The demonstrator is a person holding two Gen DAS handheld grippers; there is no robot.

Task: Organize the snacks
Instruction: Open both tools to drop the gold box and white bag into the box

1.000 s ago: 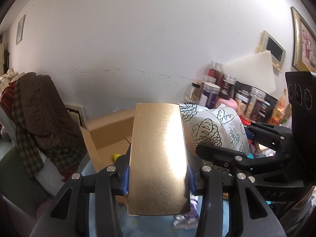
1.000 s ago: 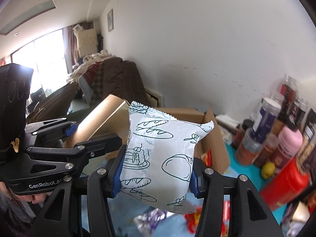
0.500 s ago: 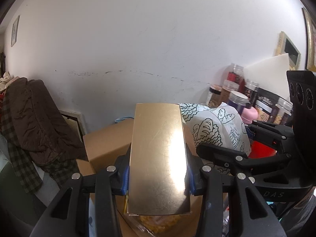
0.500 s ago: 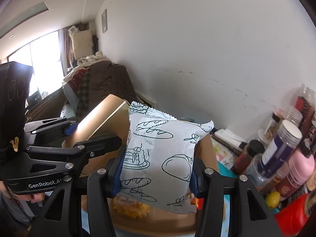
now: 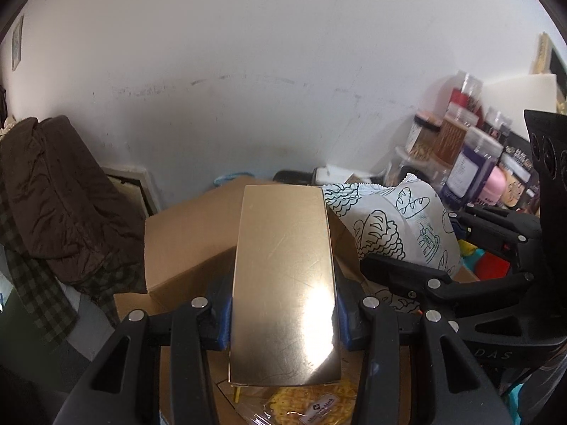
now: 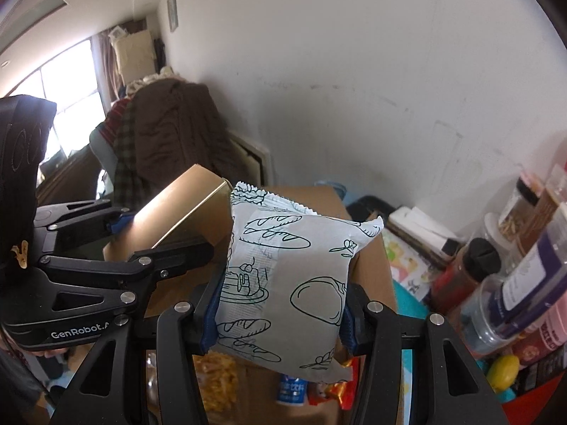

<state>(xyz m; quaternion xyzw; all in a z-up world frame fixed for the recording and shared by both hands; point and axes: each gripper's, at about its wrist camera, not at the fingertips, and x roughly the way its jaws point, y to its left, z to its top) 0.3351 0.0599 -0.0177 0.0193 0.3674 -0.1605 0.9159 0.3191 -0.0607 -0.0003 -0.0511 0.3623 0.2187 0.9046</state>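
L claw (image 5: 283,322) clamped on gold box (image 5: 283,283), R claw (image 6: 280,322) clamped on bread bag (image 6: 287,283), both over carton (image 5: 184,248): lower level, release clear of flaps.

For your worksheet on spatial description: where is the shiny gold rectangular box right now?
The gold rectangular box is clamped in the left gripper, above the open cardboard box, left of the white bread-print packet.

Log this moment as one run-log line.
left gripper: shut on gold box | right gripper: shut on bread-print bag | both above cardboard box
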